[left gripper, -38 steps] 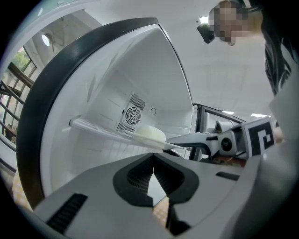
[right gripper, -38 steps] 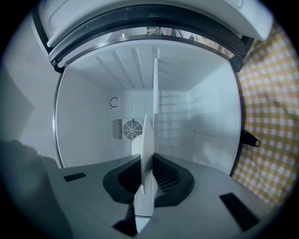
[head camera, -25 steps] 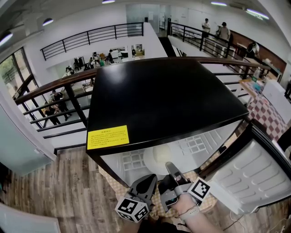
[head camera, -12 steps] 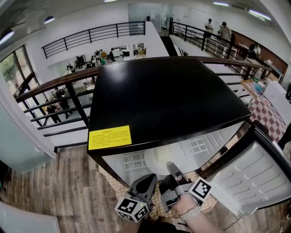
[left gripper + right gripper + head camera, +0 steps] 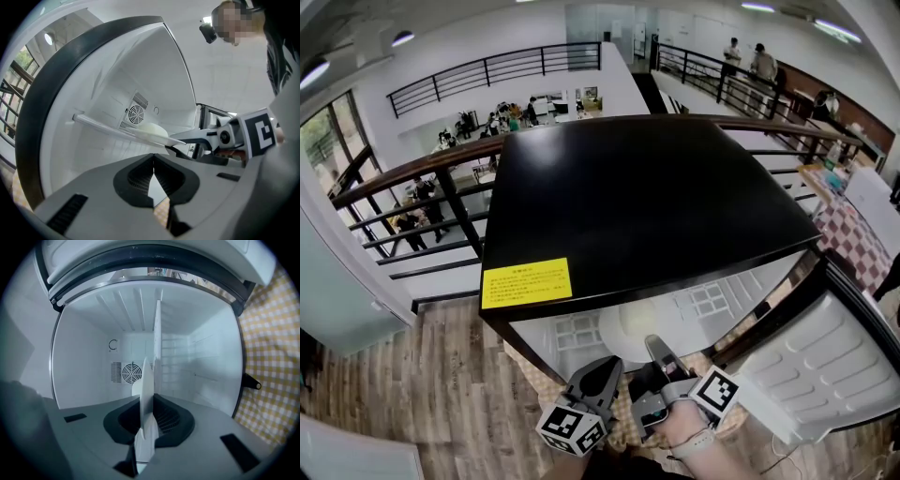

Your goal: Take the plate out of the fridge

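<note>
Gripping the plate (image 5: 145, 380) by its rim, the right claw (image 5: 151, 417) may drop it off the shelf (image 5: 157, 343) (left claw (image 5: 153, 174) clenched, empty).

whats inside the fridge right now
A white plate on a shelf, its rim clamped in the right tool, and a fan vent behind. The tool's body covers the nearer part.

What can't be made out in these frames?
- Head view: the black top of the fridge hides most of the plate.
- Head view: the yellow label has print too small to read.
- Head view: the right gripper covers its own grip on the rim.
- Right gripper view: plate is edge-on, faces unseen.
</note>
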{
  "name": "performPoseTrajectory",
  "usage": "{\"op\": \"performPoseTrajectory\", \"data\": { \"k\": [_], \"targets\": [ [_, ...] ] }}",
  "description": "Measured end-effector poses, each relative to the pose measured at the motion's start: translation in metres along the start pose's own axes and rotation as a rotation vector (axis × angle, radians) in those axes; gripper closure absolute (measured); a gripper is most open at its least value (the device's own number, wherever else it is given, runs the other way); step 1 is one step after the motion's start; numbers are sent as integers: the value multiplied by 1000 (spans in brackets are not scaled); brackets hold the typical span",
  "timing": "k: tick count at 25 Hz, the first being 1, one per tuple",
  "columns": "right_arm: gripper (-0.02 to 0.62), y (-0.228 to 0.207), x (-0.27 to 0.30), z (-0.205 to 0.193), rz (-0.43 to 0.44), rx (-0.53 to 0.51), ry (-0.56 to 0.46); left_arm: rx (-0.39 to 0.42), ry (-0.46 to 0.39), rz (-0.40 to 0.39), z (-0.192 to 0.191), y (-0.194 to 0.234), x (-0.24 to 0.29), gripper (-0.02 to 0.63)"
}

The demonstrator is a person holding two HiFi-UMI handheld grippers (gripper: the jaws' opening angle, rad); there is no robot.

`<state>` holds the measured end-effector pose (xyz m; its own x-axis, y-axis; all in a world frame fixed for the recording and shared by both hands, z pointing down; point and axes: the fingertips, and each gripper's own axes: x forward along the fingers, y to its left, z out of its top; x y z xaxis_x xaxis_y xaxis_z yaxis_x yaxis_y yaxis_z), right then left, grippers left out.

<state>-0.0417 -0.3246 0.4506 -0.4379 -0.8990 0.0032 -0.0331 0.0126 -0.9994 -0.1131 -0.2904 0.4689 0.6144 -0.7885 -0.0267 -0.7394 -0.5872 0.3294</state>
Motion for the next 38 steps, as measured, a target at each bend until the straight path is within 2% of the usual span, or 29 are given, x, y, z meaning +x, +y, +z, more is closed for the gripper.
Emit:
{"op": "performPoseTrajectory", "data": {
  "k": [11,27,38],
  "targets": [
    [543,-4,-4,-7,29,-54,49,2,0,-11,-1,-4,-2,598],
    [545,-5,8,-1,10,9,46,-3,-2,7,-4,-5,-15,598],
    [545,-4,-8,0,39,4,55,9,-16,25,0,-8,-20,597]
  ]
}}
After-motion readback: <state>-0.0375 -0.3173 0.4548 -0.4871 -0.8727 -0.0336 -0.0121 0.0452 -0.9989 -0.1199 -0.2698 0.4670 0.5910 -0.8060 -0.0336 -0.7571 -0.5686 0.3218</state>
